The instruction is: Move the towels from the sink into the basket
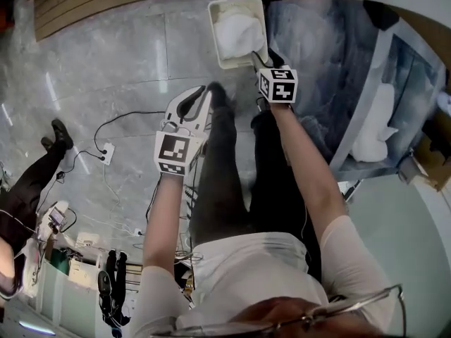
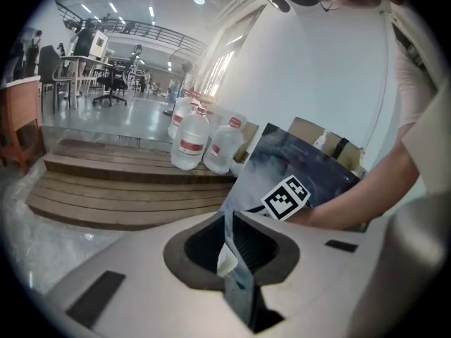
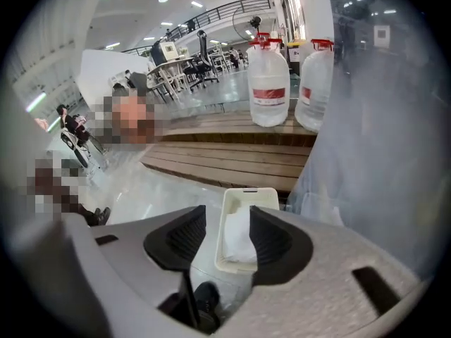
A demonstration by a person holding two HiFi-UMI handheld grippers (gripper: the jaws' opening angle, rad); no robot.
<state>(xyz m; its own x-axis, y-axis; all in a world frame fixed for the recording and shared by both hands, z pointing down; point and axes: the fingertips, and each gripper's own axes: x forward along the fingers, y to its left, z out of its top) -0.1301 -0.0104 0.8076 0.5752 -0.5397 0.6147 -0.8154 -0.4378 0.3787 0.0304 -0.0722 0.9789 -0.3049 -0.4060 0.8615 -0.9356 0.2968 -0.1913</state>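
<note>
A white basket [image 1: 215,27] stands on the floor beside the marbled counter [image 1: 317,48], with a white towel [image 1: 238,30] lying in it. My right gripper [image 1: 262,56] hangs over the basket's near right corner. In the right gripper view its jaws [image 3: 227,224] stand open and bare, with the basket [image 3: 248,191] and its towel [image 3: 238,238] showing below between them. Another white towel [image 1: 373,129] lies in the sink [image 1: 416,69] at the right. My left gripper [image 1: 201,97] hovers over the floor left of the basket; its jaws [image 2: 227,220] are a narrow gap apart and hold nothing.
Large water bottles [image 3: 268,83] stand on a wooden platform [image 3: 225,153] beyond the basket. A cable and power strip [image 1: 106,151] lie on the floor at the left, near another person's leg [image 1: 35,178]. A cardboard box [image 1: 433,160] sits by the sink.
</note>
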